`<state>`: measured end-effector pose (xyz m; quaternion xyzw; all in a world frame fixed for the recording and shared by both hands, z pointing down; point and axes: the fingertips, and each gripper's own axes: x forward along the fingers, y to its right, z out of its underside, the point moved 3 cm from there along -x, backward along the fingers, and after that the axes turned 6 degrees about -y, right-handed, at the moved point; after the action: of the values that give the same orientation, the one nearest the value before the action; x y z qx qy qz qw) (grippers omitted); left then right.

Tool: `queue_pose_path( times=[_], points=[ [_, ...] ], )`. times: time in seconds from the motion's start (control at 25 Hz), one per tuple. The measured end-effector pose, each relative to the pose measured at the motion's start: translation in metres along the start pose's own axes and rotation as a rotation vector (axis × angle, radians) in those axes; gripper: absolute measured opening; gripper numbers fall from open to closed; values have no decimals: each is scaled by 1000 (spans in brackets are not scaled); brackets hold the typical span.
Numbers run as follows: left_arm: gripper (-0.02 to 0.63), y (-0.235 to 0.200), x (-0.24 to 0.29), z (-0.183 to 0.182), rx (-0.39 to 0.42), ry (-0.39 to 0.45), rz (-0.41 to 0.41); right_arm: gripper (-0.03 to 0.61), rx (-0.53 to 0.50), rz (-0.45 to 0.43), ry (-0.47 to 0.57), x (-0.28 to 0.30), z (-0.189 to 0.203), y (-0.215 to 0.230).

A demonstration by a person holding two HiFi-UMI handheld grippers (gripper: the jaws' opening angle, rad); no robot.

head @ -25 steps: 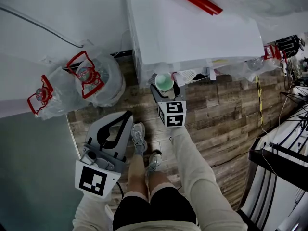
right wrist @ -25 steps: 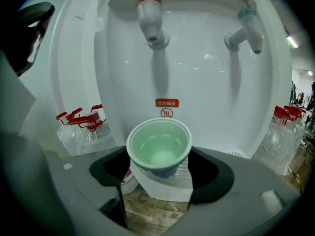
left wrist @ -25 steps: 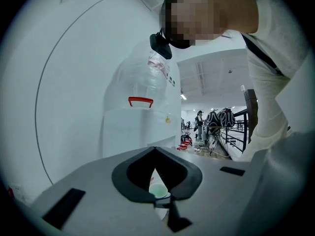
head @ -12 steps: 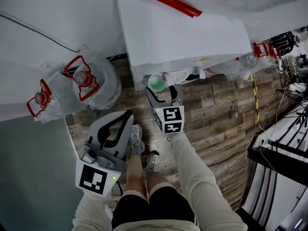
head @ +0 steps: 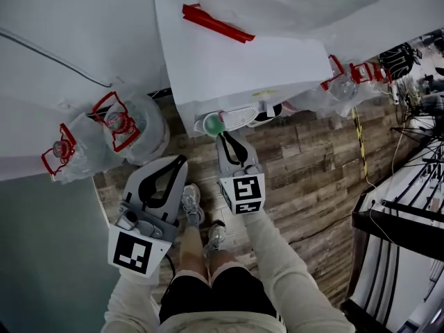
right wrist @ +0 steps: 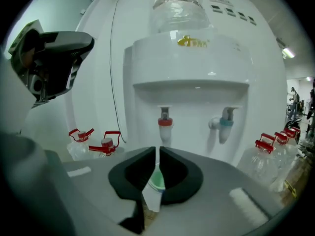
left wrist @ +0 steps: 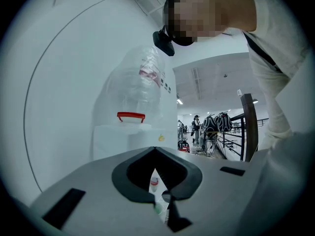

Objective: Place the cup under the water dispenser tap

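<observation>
Now the right gripper (right wrist: 156, 150) has just been closing, its jaws down to a slit with nothing between them. Through that slit only a sliver of the green cup (right wrist: 157, 180) shows, at the left end of the dispenser's (right wrist: 192, 63) front edge, below the red tap (right wrist: 165, 123). What it stands on is hidden. The left gripper (left wrist: 155, 149) is pinched together, empty. The big bottle (right wrist: 179, 6) on top is cut off. Water jugs (head: 132, 123) crowd the floor (head: 312, 165) by the dispenser's left side.

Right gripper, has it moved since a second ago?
Yes. The right gripper has backed away from the front of the dispenser, leaving the cup there; its jaws have just been closing on nothing.
</observation>
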<state>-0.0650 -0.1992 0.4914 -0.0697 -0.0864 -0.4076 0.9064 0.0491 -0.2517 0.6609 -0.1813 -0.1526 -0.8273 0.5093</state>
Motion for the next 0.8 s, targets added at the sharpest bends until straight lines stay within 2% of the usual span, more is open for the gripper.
queue_pose_path(
  times=[0.04,0.24,0.8],
  points=[
    [5,1,0,-5,1,4,0,9,-1,15,4,-7,-4,2],
    [5,10,-2,-30,8,16,-1,9,34,32,32,-40,-30,9],
    [5,32,-27,-100,7,25,-34,9,24,45,124,-140,-121,8]
  ],
)
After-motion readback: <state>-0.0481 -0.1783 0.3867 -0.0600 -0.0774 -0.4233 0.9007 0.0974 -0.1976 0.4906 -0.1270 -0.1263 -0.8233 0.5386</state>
